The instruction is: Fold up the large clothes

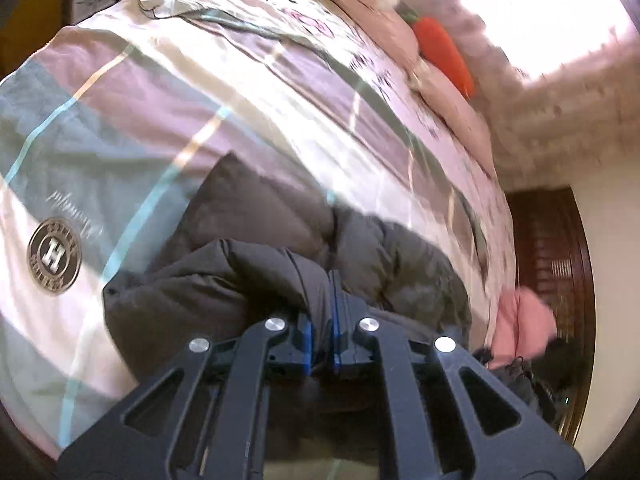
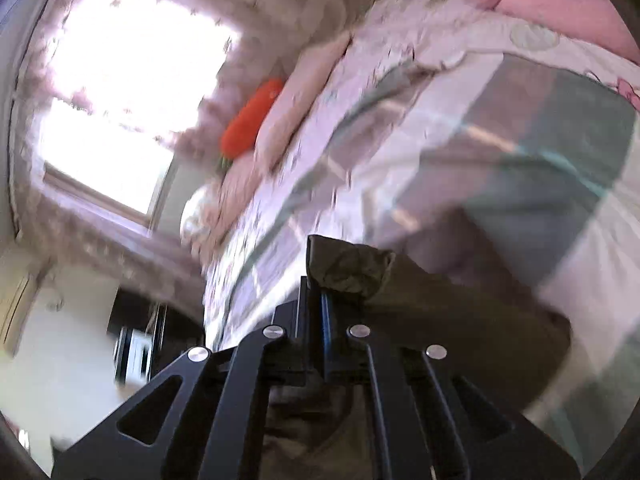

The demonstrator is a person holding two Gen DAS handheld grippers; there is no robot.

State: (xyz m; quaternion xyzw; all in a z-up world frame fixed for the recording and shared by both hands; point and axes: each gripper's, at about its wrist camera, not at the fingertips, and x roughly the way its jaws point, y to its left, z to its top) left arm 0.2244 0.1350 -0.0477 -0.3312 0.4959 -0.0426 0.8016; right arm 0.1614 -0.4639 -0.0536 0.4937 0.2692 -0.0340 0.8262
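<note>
While my left claw (image 1: 329, 280) looks down at the bed (image 1: 168, 92), I have its jaws pinched tight on a bunched fold of the dark padded jacket (image 1: 248, 272), the blue pads almost meeting with the fabric squeezed between them. The rest of the jacket slumps in a heap just below and beyond the fingertips, resting on the striped bedcover, which bears a round badge (image 1: 54, 255) off to the side; an orange carrot-shaped toy (image 1: 442, 54) lies well away near the pillows. The whole picture is smeared, so I cannot tell which part of the garment I grip here. From my right claw (image 2: 316, 280), tipped up more toward the bright window (image 2: 132, 92), I see the jaws likewise clamped shut on the jacket (image 2: 460, 320), with a crumpled olive-dark corner sticking out past the fingertips and the cloth trailing off to the side over the bed. With both ends gripped, I judge the step in hand to be lifting and spreading the jacket. To do it well, I should keep both grips firm, draw my hands apart until the edge between them runs taut, keep them level with each other, and let the bulk hang free of the bedcover before laying it flat.
</note>
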